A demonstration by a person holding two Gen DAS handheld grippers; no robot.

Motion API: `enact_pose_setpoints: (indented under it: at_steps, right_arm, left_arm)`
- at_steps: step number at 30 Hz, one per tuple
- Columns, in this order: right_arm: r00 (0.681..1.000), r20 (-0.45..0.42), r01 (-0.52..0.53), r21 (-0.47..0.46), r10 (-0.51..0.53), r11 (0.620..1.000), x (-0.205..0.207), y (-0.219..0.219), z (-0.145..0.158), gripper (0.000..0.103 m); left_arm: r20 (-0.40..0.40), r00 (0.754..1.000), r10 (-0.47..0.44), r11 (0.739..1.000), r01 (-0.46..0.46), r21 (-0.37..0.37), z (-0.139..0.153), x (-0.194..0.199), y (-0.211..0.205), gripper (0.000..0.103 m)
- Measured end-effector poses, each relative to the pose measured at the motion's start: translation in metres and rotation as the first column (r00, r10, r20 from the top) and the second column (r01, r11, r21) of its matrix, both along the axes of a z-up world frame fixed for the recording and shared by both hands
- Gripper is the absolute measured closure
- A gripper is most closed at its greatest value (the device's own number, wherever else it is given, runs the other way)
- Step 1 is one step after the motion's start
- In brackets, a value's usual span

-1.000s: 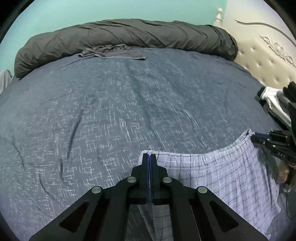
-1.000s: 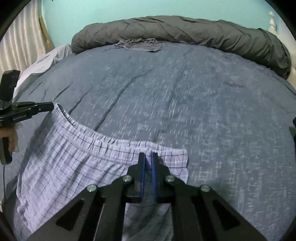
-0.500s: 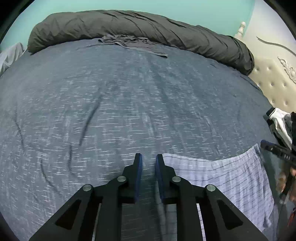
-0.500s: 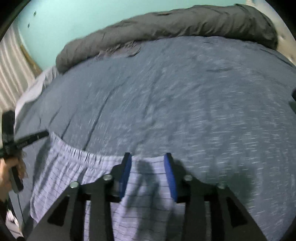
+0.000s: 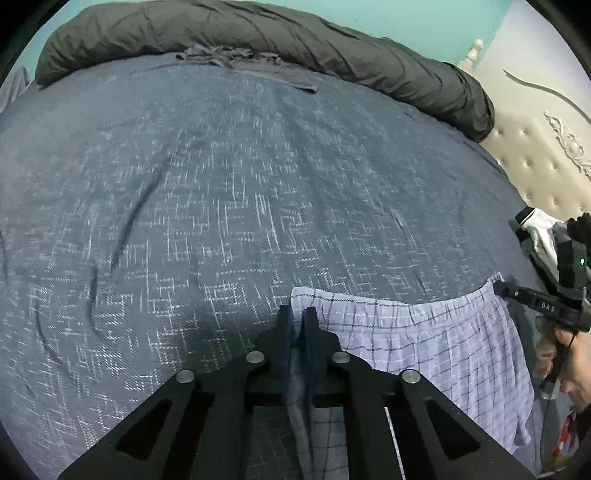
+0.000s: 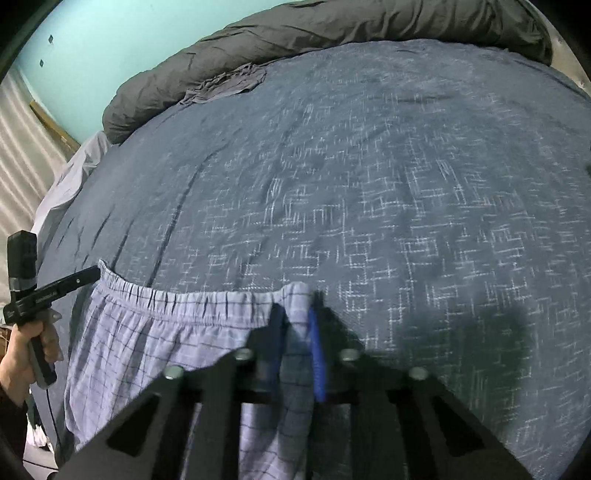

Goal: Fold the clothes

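Light blue checked shorts point(image 5: 424, 343) lie at the near edge of the bed, waistband stretched sideways; they also show in the right wrist view point(image 6: 147, 343). My left gripper point(image 5: 298, 314) is shut on the waistband's left corner. My right gripper point(image 6: 295, 314) has its jaws slightly apart around the waistband's right corner, with cloth between the pads. Each gripper also shows in the other view: the right one point(image 5: 498, 286) at the waistband's far corner, the left one point(image 6: 94, 273) likewise.
The bed has a dark blue patterned cover point(image 5: 258, 184). A rolled dark grey duvet point(image 5: 258, 33) lies along the far edge, with a grey garment point(image 5: 236, 59) in front of it. A padded cream headboard point(image 5: 535, 162) and a pile of clothes point(image 5: 539, 236) are at the right.
Both grippers let go of the shorts half a second ago, jaws open. Now the left is closed again on the waistband corner and the right has narrowed around the other corner.
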State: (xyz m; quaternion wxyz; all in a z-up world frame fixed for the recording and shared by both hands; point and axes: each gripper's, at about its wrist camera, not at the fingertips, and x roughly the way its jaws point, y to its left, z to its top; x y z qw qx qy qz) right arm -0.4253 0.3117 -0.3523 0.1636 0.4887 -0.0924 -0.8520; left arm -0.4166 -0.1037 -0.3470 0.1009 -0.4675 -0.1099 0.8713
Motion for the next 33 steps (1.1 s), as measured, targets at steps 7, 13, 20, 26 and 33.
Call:
enact_pose_setpoints:
  at_steps: [7,13,20,26,33]
  right_arm:
    - [0.996,-0.085,0.005,0.069,0.001,0.998,-0.01,0.0,0.017,0.098]
    - [0.999,-0.048,0.006,0.119,0.0,0.993,-0.042,-0.009,0.008,0.098]
    - [0.995,-0.031,0.094,0.076,-0.092,0.993,-0.039,0.013,0.007,0.076]
    - [0.995,-0.031,0.099,0.013,-0.099,0.995,0.025,0.039,0.034,0.07]
    - [0.997,0.013,0.07,-0.035,-0.07,0.997,0.113,0.031,0.044,0.07]
  left_arm:
    - [-0.023,0.999,0.027,0.999,-0.027,-0.037,0.012,-0.008,0.001,0.098]
    - [0.024,0.999,0.029,0.999,-0.028,-0.045,-0.002,-0.027,-0.005,0.098]
    - [0.01,0.999,0.033,0.998,-0.032,-0.06,0.003,-0.017,-0.01,0.091]
    - [-0.002,0.996,0.089,0.995,-0.089,-0.036,0.024,0.026,-0.031,0.089]
    - [-0.014,0.989,0.15,0.989,-0.15,-0.013,0.03,0.106,-0.024,0.084]
